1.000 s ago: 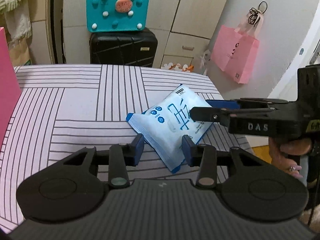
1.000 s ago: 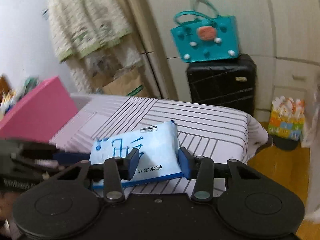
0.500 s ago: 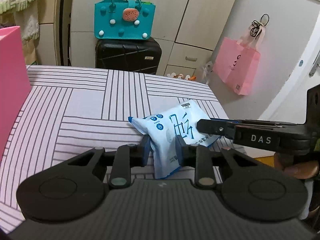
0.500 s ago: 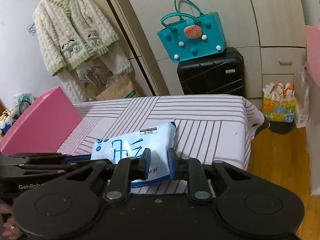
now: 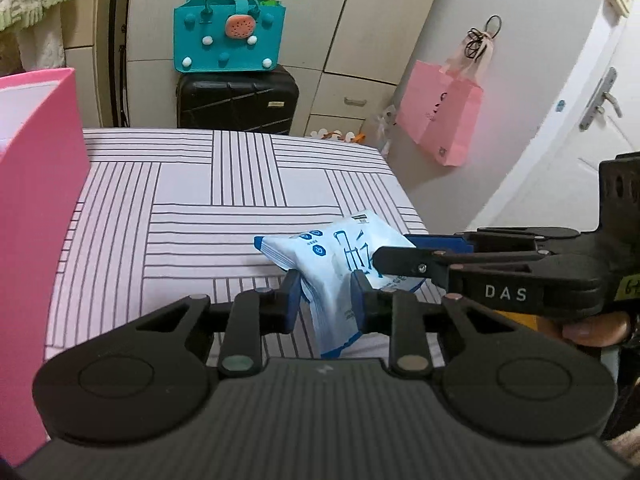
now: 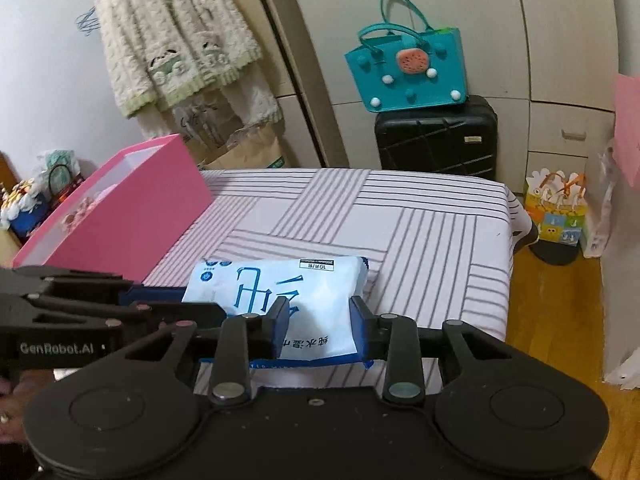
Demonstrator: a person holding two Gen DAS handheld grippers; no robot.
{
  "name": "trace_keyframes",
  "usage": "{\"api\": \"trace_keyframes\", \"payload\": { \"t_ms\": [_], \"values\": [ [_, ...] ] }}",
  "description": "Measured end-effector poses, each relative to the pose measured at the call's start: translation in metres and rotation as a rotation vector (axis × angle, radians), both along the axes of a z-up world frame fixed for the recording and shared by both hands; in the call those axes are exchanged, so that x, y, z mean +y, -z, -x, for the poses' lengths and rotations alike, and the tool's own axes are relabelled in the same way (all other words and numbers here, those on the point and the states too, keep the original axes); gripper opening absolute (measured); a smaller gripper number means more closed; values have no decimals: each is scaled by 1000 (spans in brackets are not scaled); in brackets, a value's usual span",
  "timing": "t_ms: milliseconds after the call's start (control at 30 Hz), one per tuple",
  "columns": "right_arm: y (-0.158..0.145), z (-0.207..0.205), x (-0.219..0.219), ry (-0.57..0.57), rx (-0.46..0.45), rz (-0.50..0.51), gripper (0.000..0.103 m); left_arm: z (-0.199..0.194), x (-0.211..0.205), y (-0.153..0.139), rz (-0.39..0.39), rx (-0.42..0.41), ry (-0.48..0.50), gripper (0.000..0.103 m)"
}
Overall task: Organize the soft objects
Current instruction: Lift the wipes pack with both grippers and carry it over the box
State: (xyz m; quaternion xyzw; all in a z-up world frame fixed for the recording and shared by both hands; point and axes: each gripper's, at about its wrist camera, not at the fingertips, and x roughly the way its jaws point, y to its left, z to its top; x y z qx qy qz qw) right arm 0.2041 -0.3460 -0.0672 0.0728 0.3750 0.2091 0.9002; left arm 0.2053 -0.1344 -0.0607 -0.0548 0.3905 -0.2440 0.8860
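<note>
Black left gripper point(image 5: 325, 295), blue pads, ribbed housing, right gripper point(image 6: 319, 324) lettered "DAS"

Home bedroom, wardrobe point(image 6: 460, 20), suitcase point(image 5: 238, 100), cardigan point(image 6: 176, 40)

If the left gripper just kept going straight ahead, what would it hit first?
Probably the striped tablecloth beyond the wet wipes pack that the left gripper already grips; depth is hard to judge.

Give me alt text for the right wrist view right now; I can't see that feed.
The right gripper has its jaws shut on a white-and-blue wipes pack above a striped bed cover, with the left gripper clamped on the pack's left end. An open pink box sits on the cover at left; a teal bag tops a black suitcase behind.
</note>
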Motion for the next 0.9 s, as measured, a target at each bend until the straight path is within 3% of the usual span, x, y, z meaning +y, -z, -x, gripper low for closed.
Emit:
{"api": "trace_keyframes", "payload": {
  "t_ms": [400,900],
  "values": [
    [-32,53,33,-75,-28,-9,41,58,35,-35,-44,-102,43,26],
    [-82,97,97,-229,-72,-35,41,124,108,-79,-56,-212,-4,26]
  ]
}}
